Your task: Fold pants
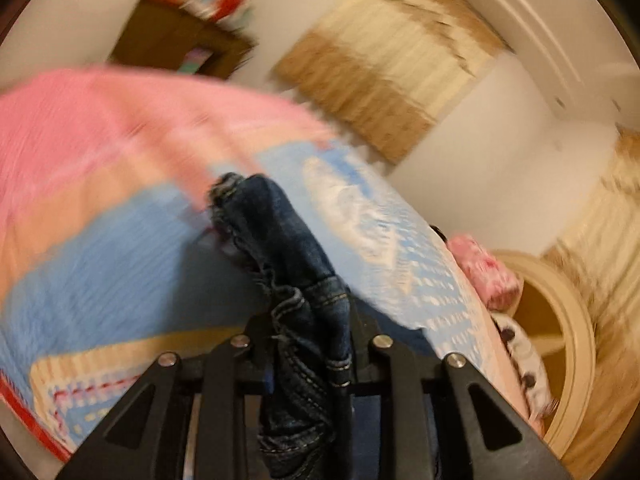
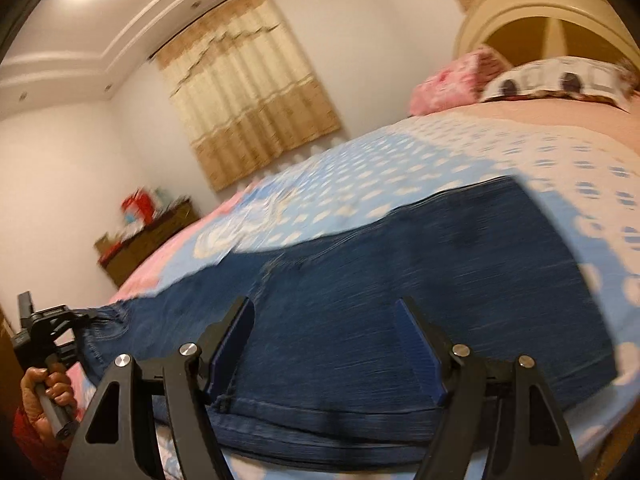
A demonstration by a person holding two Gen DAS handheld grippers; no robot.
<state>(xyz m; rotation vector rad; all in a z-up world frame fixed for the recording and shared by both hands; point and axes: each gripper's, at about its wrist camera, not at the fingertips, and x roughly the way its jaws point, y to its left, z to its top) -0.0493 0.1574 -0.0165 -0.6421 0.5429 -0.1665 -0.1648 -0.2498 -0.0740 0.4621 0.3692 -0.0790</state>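
The dark blue jeans [image 2: 400,292] lie spread across the bed, covering the near part of a light blue bedspread [image 2: 460,148] dotted with white, their hemmed edge running along the mattress edge closest to me. One end of the denim [image 1: 296,280] is bunched up and lifted off the cover, clenched between the black fingers of the left gripper [image 1: 308,344], the folds hanging down through the jaws. In the right wrist view that same gripper sits at about eight o'clock, tugging a corner of the jeans, with a hand [image 2: 48,384] in a red sleeve wrapped round its handle. The right gripper [image 2: 324,344] hovers over the flat denim with its blue-padded fingers [image 2: 416,344] spread wide, nothing between them. At about one o'clock a pink pillow [image 2: 452,80] and a patterned pillow [image 2: 556,76] rest against the curved headboard [image 2: 532,4]. Tan curtains [image 2: 248,92] hang at eleven o'clock, and a brown dresser [image 2: 148,240] stands at nine.
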